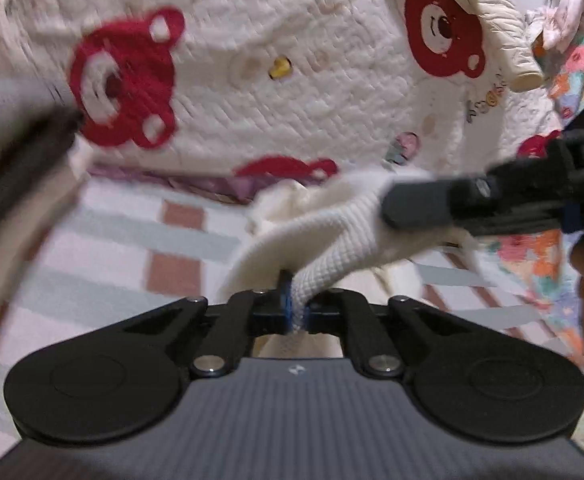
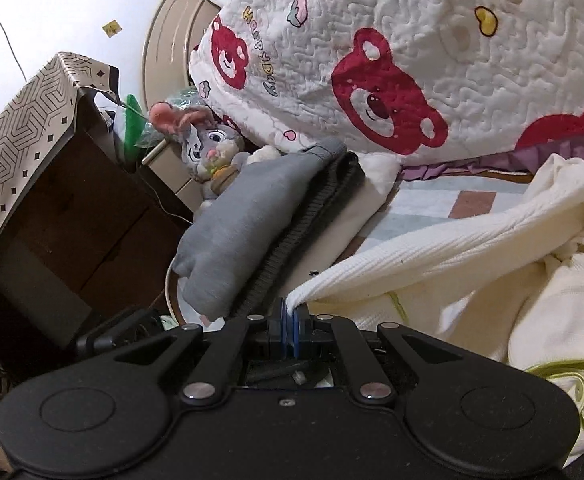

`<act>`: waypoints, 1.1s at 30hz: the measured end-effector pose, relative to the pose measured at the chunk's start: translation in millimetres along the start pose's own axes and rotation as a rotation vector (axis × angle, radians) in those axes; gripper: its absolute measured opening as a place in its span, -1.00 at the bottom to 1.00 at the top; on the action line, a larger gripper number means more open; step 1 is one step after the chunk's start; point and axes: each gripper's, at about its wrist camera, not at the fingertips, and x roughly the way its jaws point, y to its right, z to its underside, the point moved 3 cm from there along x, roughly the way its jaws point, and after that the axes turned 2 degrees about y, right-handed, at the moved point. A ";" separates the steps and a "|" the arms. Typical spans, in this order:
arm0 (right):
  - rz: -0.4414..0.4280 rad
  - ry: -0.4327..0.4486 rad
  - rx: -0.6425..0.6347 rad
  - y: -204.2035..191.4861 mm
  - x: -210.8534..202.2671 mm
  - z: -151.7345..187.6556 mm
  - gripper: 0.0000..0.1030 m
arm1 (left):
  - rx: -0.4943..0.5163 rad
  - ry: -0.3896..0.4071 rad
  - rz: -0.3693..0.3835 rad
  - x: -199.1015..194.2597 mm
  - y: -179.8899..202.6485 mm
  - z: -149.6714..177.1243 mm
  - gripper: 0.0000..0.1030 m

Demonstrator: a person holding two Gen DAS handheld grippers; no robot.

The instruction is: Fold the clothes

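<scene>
**Both grippers pinch the cream garment, held up over the bed**

The cream knit garment (image 1: pixel 332 224) hangs between your two tools above the checked bedsheet (image 1: pixel 131 248), in front of the bear-print quilt (image 1: pixel 251 80). Your left gripper (image 1: pixel 294 312) is clamped on a bunched edge of it, the cloth squeezed between the blue pads. Your right gripper (image 2: pixel 289 322) is closed on a thin corner of the same garment (image 2: pixel 432 248), with the fabric running away taut to the right.

Judge it as light and soft, a ribbed, waffle-like knit that will stretch and sag rather than hold a crease. It should not slip much in the pads, but a thin pinch can creep out under tension, so take hold at hems or seams where the cloth is doubled.

In the left view your right tool comes in from the right, level with the garment and close to your left. A folded grey garment (image 2: pixel 243 232) lies on a pile at the bed's edge, beside a plush rabbit (image 2: pixel 211 152).
</scene>
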 end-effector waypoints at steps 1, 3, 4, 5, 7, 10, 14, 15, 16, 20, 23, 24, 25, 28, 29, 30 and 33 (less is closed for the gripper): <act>0.000 -0.006 0.004 1.3 -0.5 -0.2 -0.87 | 0.035 0.028 -0.052 -5.7 -4.4 -6.7 -0.92; 0.126 0.003 -0.047 14.0 -9.1 -3.3 -0.79 | 0.036 0.099 -0.199 -22.6 -33.3 -25.1 -0.93; 0.199 0.009 -0.076 21.1 -14.2 -5.1 -0.40 | 0.019 0.135 -0.276 -31.5 -51.4 -34.2 -0.93; 0.272 0.015 -0.106 28.1 -19.5 -6.9 0.09 | 0.021 0.168 -0.364 -39.3 -66.4 -41.2 -0.93; 0.417 0.028 -0.164 42.0 -30.5 -10.8 0.24 | 0.103 0.219 -0.562 -48.8 -80.4 -45.8 -0.93; 0.621 -0.015 -0.151 79.8 -42.5 0.5 0.24 | 0.110 0.222 -0.604 -51.8 -83.8 -45.4 -0.93; 0.694 -0.027 -0.069 110.6 -53.2 22.0 0.24 | 0.112 0.207 -0.637 -50.2 -88.5 -44.0 -0.93; 0.710 -0.026 -0.048 116.4 -55.1 27.4 0.24 | 0.101 0.208 -0.648 -52.0 -90.8 -43.5 -0.93; 0.719 -0.031 -0.028 121.2 -56.1 32.6 0.24 | 0.084 0.208 -0.654 -53.4 -93.3 -43.7 -0.93; 0.749 -0.061 -0.021 128.2 -54.9 43.8 0.25 | 0.008 0.214 -0.657 -57.3 -107.3 -46.9 -0.93; 0.741 -0.060 0.010 130.8 -54.6 47.2 0.25 | 0.009 0.244 -0.705 -64.4 -114.3 -47.5 -0.93; 0.739 -0.057 0.007 129.8 -53.7 48.1 0.25 | -0.007 0.249 -0.706 -67.1 -117.9 -48.9 -0.93; 0.740 -0.054 -0.002 128.2 -52.2 48.6 0.25 | -0.024 0.250 -0.702 -69.3 -121.0 -49.3 -0.93; 0.741 -0.046 -0.031 123.6 -47.7 50.2 0.25 | -0.032 0.248 -0.702 -72.2 -124.4 -48.0 -0.93; 0.742 -0.043 -0.041 122.1 -46.2 50.8 0.25 | -0.018 0.253 -0.713 -72.8 -123.3 -48.0 -0.92; 0.742 -0.040 -0.051 120.6 -44.7 51.3 0.25 | -0.002 0.261 -0.724 -73.7 -121.7 -48.9 -0.92; 0.744 -0.032 -0.080 115.9 -40.2 52.9 0.25 | 0.021 0.279 -0.738 -76.4 -118.5 -52.1 -0.92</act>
